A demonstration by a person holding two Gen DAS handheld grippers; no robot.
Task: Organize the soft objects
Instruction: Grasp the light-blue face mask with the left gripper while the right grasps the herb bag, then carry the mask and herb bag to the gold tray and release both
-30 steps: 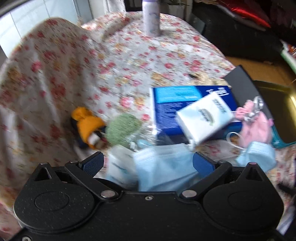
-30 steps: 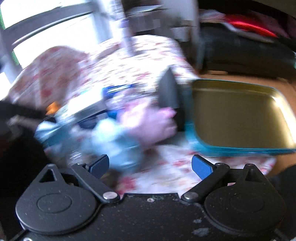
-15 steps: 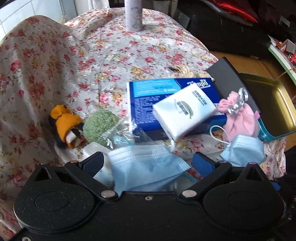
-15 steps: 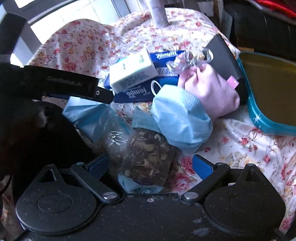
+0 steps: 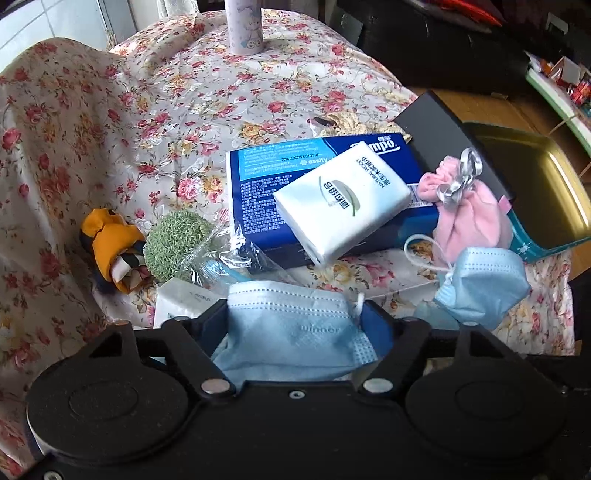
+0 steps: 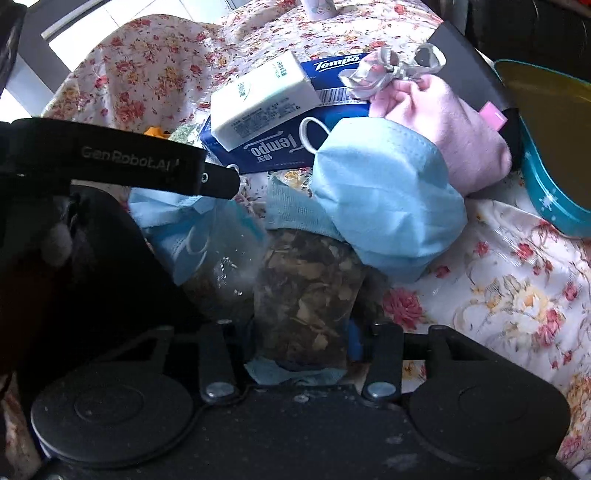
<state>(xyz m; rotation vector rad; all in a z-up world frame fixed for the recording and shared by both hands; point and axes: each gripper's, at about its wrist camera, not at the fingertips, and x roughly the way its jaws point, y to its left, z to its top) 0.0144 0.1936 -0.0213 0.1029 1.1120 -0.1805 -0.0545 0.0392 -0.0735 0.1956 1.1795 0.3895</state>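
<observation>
Two hand-held grippers work over a heap of soft goods on a floral tablecloth [image 5: 229, 96]. In the left wrist view, the left gripper [image 5: 293, 325] sits at six o'clock with its jaws closing on a flat blue face mask [image 5: 291, 325]; the mask lies between the blue pads, which touch its edges on both sides. At nine o'clock from that mask lie an orange cloth toy [image 5: 110, 243] and a green knitted ball [image 5: 173, 243] in clear wrap, touching each other. At twelve o'clock a white tissue pack [image 5: 343, 199] rests tilted on top of a blue Tempo tissue pack [image 5: 266, 192]. At two o'clock a pink drawstring pouch [image 5: 472, 218] with a silver ribbon leans against a teal tin [image 5: 535, 243] with a gold inside, and a second, folded blue mask [image 5: 484, 284] sits just below the pouch.

In the right wrist view, the right gripper [image 6: 299, 339] is also closing, with a clear bag of dried leaves [image 6: 306, 295] standing between its fingers; the bag fills the gap and seems pressed at both sides. The folded mask overlaps the top of that bag at one o'clock, and the pouch lies beyond it. The left gripper's black arm crosses at ten o'clock, above the flat mask. A pale patterned canister [image 5: 243, 26] stands upright at the far end of the table, well apart from the heap.
</observation>
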